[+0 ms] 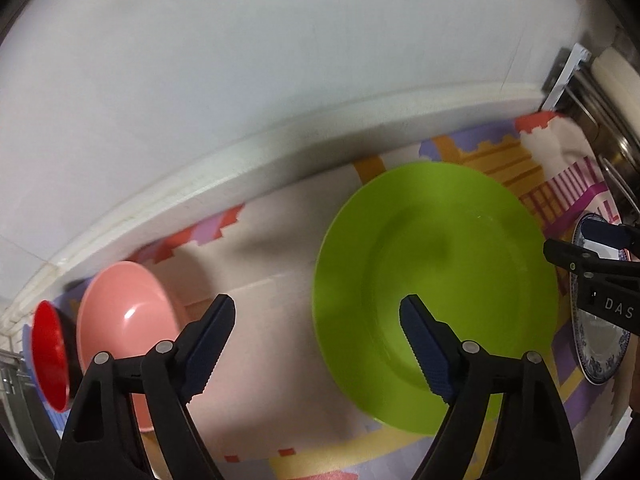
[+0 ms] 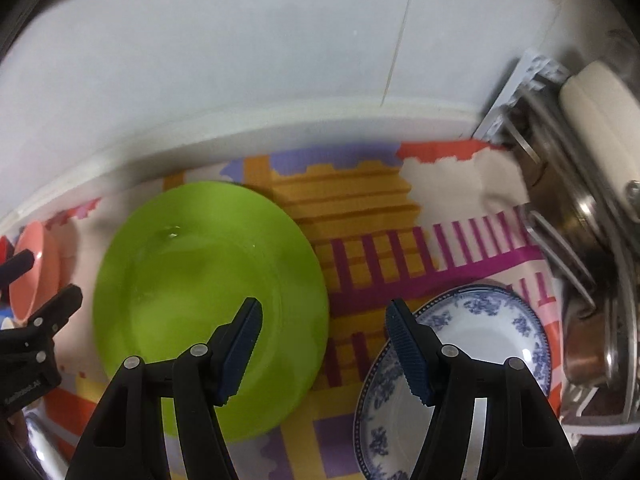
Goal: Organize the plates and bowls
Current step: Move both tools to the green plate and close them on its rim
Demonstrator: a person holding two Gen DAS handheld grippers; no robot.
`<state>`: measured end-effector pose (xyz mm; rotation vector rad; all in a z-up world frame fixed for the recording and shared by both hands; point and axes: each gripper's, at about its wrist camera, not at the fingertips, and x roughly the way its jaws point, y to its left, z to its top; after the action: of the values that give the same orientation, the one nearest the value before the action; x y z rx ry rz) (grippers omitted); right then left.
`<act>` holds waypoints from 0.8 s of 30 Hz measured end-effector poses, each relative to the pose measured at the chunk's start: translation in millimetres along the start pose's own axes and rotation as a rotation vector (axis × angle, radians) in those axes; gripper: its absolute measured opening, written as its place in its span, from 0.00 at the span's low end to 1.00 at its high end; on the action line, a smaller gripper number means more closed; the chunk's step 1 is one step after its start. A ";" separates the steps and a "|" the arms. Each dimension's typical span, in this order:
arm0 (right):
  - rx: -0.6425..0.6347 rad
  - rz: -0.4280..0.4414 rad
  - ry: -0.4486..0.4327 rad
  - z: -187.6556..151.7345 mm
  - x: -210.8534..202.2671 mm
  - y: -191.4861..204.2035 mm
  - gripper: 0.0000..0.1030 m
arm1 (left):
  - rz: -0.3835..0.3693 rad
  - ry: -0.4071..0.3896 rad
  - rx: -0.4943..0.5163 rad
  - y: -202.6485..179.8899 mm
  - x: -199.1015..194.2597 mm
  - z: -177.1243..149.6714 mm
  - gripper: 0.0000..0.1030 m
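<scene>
A lime green plate (image 1: 436, 280) lies flat on the patterned cloth (image 1: 280, 256); it also shows in the right wrist view (image 2: 200, 300). A pink bowl (image 1: 124, 320) and a red bowl (image 1: 50, 354) stand tilted at the left. A blue-and-white plate (image 2: 472, 352) lies right of the green one, seen at the right edge in the left wrist view (image 1: 600, 356). My left gripper (image 1: 318, 304) is open and empty, above the green plate's left rim. My right gripper (image 2: 324, 308) is open and empty, over the gap between the two plates.
A metal dish rack (image 2: 580, 280) with a cream item (image 2: 596, 112) stands at the right. A white wall (image 1: 240, 60) and ledge (image 1: 200, 188) run behind the cloth. The pink bowl (image 2: 34, 268) shows far left in the right wrist view.
</scene>
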<state>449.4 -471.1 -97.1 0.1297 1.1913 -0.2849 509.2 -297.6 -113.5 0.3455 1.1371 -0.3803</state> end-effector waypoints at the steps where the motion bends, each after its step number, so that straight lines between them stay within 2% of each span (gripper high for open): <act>1: -0.004 0.004 0.020 1.8 5.7 0.0 0.63 | -0.002 0.013 0.001 0.9 4.1 0.9 0.82; 8: 0.004 0.023 0.114 6.7 36.0 -2.1 0.63 | -0.028 0.079 0.000 2.1 24.5 3.6 0.75; 10: 0.000 0.025 0.125 5.8 39.8 -1.4 0.63 | -0.040 0.094 -0.006 2.4 28.3 4.0 0.69; 17: 0.018 0.058 0.162 3.1 53.3 -1.4 0.57 | -0.047 0.121 -0.011 2.4 35.2 2.1 0.60; 22: 0.021 0.081 0.183 -0.5 60.4 3.6 0.53 | -0.060 0.137 -0.032 6.2 38.8 -1.0 0.47; 24: 0.022 0.090 0.185 -0.2 62.3 5.8 0.52 | -0.070 0.139 -0.035 6.2 39.2 -2.6 0.47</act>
<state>472.1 -474.9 -155.3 0.2322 1.3617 -0.2105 524.4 -295.6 -150.1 0.3055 1.2932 -0.4022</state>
